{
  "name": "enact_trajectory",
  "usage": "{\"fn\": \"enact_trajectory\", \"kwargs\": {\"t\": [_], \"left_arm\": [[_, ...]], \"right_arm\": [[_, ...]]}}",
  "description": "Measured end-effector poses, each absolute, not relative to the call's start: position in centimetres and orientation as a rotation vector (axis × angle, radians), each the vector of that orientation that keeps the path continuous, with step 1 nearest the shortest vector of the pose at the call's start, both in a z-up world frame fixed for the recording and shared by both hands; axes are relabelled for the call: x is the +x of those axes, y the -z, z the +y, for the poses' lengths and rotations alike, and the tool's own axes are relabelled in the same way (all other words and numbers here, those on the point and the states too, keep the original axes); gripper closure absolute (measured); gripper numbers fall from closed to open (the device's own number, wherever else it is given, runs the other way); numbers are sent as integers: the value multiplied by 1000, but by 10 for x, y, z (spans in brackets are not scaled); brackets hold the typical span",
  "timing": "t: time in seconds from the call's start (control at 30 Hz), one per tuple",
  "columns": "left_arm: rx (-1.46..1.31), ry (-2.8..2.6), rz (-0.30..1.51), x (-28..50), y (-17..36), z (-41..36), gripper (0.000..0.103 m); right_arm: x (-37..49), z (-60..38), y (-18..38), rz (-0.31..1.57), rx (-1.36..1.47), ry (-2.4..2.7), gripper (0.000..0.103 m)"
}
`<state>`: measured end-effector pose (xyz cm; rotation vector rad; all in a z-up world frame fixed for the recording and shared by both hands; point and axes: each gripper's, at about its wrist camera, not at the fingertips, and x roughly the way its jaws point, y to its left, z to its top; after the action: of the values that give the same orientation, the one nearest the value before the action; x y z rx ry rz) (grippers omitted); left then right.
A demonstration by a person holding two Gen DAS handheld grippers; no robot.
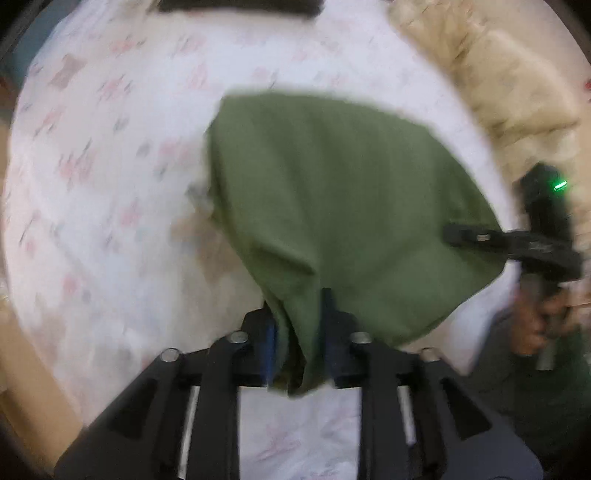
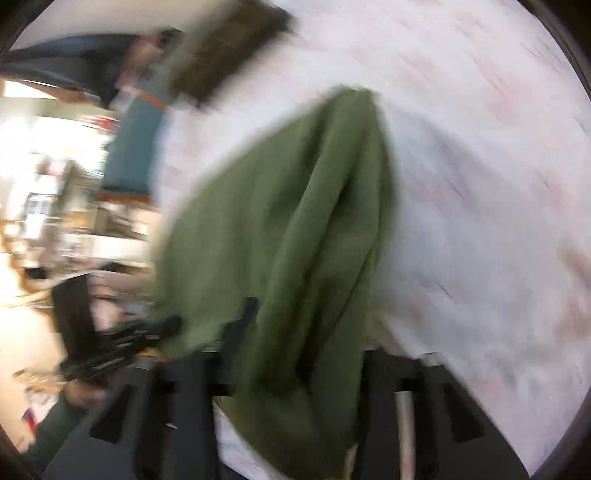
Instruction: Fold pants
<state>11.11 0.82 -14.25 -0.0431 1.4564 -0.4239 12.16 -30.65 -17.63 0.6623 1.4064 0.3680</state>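
The green pants hang lifted above the bed, stretched between my two grippers. My left gripper is shut on one corner of the cloth, which bunches between its fingers. My right gripper shows at the right of the left wrist view, shut on the opposite edge. In the right wrist view the pants drape over my right gripper and hide most of its fingers. The left gripper shows blurred at the lower left of that view.
A white bedsheet with a faint pink pattern covers the bed. A beige blanket lies along the far right edge. A dark object lies at the top. Room furniture shows beyond the bed's left side.
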Motion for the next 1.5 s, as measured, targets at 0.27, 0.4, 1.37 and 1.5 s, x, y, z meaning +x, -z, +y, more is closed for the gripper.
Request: {"fn": "enact_trajectory", "kwargs": {"t": [0.27,0.4,1.37,1.5], "left_arm": [[56,359,1392,75,131,23,44],[-69,403,1357,74,125,29,50],[-8,305,1493,82,140,48,34],[-66,270,1377,113,102,64,33]], "right_arm": [[81,-347,134,1275,713,-209,52],[71,-345,135,1273,671,-221,52],[68,-320,136,1394,534,-249,50],[91,-351,104,1196,578,-243,50]]}}
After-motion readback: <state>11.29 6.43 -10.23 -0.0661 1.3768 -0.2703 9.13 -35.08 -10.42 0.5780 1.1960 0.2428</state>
